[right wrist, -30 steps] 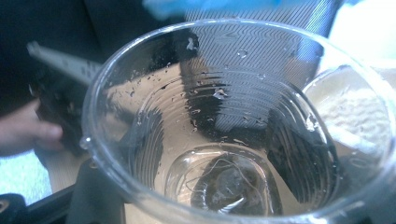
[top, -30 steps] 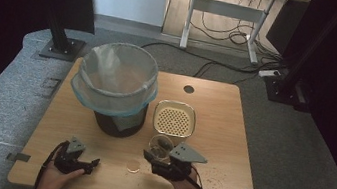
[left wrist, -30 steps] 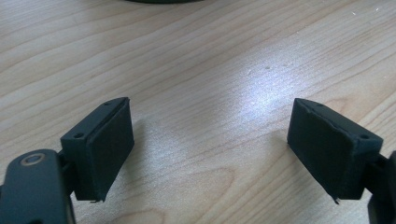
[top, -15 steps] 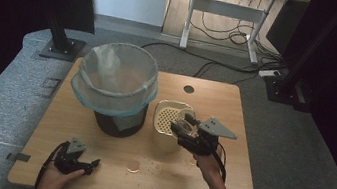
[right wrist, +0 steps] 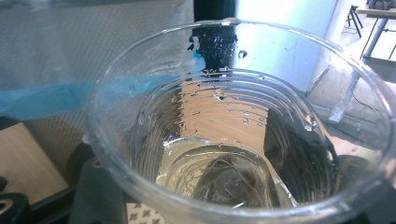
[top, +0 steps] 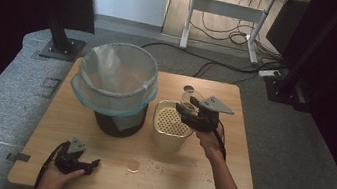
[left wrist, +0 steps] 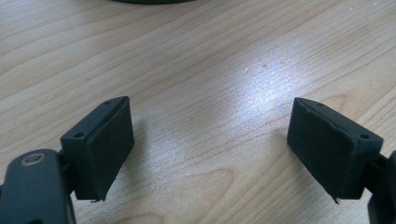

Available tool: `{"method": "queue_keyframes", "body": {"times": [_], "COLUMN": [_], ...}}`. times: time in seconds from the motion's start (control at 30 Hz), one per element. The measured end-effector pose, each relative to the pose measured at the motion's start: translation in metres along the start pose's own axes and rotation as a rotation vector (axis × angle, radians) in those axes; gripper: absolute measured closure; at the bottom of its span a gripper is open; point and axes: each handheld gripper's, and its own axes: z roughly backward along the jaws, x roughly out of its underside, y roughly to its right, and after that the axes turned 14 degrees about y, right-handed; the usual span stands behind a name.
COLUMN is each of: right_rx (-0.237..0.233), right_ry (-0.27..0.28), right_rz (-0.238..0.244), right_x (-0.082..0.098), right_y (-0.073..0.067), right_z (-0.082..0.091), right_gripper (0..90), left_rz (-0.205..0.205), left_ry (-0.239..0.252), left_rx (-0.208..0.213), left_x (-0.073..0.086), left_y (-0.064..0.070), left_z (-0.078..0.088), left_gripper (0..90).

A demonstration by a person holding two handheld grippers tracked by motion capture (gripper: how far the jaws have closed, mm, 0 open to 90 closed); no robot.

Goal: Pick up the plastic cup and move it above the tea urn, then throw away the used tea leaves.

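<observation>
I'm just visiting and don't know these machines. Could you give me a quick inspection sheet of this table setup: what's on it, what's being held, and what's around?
Surface: wooden table, crumbs and a wet ring near the front.
Job's things: clear plastic cup with a little liquid; cream strainer tub; bag-lined bin.
Clutter: nothing seen.
Grippers: right gripper holds the cup above the tub; left gripper open, resting on the table.
Cables: one trails from each gripper; more on the floor behind.
Surroundings: grey carpet, desk legs, dark stands.
</observation>
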Motion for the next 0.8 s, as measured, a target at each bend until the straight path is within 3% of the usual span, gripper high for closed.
{"method": "queue_keyframes", "body": {"times": [0.37,0.53,0.6,0.63,0.8], "right_rx": [0.016,0.050,0.072,0.072,0.099], "right_ry": [-0.003,-0.012,-0.035,-0.035,-0.081], "right_rz": [0.018,0.106,0.174,0.174,0.303], "right_x": [-0.002,-0.009,-0.012,-0.012,-0.015], "right_y": [0.008,0.009,0.011,0.011,0.013], "right_z": [-0.004,-0.002,-0.004,-0.004,-0.008], "right_gripper": [38.3,38.3,38.3,38.3,38.3], "left_rz": [0.000,-0.002,-0.003,-0.003,-0.003], "left_ry": [-0.001,0.000,0.001,0.001,0.001], "left_rx": [0.003,0.002,0.002,0.002,0.004], "left_x": [0.000,0.000,0.000,0.000,0.000], "left_y": [0.000,0.000,0.000,0.000,0.000], "left_z": [0.000,0.000,0.000,0.000,0.000], "left_gripper": [14.1,13.9,14.0,14.0,13.9]}}
